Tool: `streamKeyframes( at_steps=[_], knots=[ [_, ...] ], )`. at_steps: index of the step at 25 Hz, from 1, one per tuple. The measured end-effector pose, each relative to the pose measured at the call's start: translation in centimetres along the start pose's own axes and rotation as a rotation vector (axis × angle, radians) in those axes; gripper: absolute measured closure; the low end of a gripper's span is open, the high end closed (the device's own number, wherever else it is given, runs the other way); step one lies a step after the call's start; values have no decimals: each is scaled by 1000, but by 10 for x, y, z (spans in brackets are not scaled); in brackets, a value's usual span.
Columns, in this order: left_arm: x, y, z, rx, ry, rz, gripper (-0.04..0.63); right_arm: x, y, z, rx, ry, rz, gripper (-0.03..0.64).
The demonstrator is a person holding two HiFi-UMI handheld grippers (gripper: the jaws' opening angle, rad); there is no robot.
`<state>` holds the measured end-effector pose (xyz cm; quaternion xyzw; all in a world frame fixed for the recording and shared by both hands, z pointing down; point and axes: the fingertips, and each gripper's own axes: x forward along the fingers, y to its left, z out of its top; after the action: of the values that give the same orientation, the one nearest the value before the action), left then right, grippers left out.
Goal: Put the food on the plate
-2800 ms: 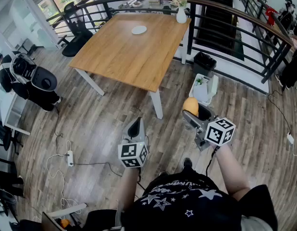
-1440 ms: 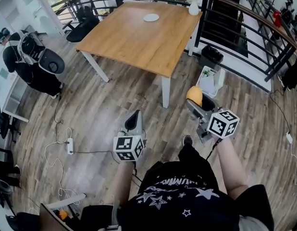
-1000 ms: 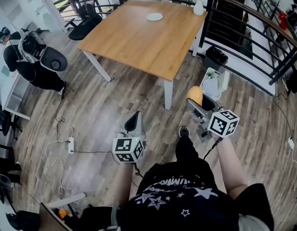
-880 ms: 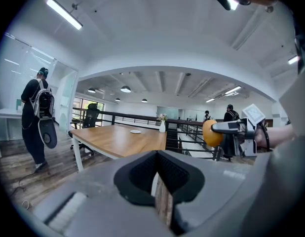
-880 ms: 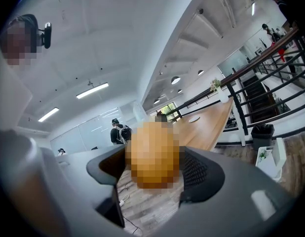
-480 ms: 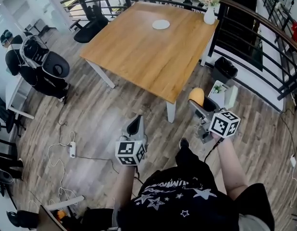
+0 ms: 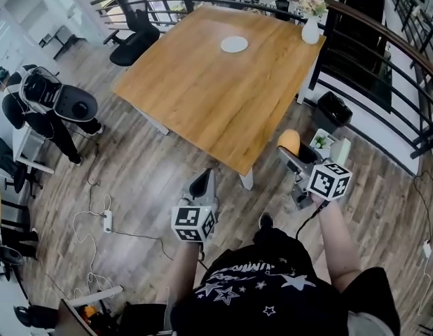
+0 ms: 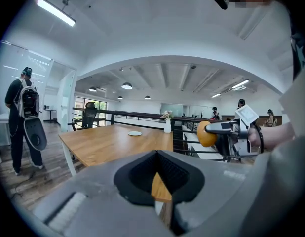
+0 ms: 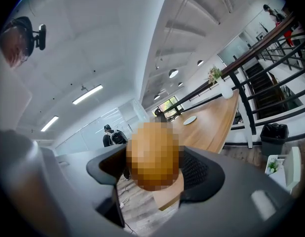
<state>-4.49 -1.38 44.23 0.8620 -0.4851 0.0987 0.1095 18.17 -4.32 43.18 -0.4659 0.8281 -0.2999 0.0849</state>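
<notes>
A small white plate lies on the far part of a wooden table; it also shows in the left gripper view and the right gripper view. My right gripper is shut on a round orange piece of food, held just off the table's near corner. That food fills the jaws in the right gripper view and shows from the side in the left gripper view. My left gripper is shut and holds nothing, over the floor left of the table leg.
A white vase with flowers stands at the table's far right corner. A dark railing runs behind and to the right. A black bin and a white box sit on the floor. A person with a backpack stands left; cables lie nearby.
Both grippers have moved forward toward the table, which now sits nearer and larger in the head view. The food stays in the right gripper's jaws.
</notes>
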Motion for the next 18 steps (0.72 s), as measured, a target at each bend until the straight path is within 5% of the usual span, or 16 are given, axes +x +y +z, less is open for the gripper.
streamKeyframes(
  at_steps=[18],
  knots=[
    [71, -5, 24, 1, -9, 88, 594, 55, -67, 48, 14, 47, 97, 281]
  ],
)
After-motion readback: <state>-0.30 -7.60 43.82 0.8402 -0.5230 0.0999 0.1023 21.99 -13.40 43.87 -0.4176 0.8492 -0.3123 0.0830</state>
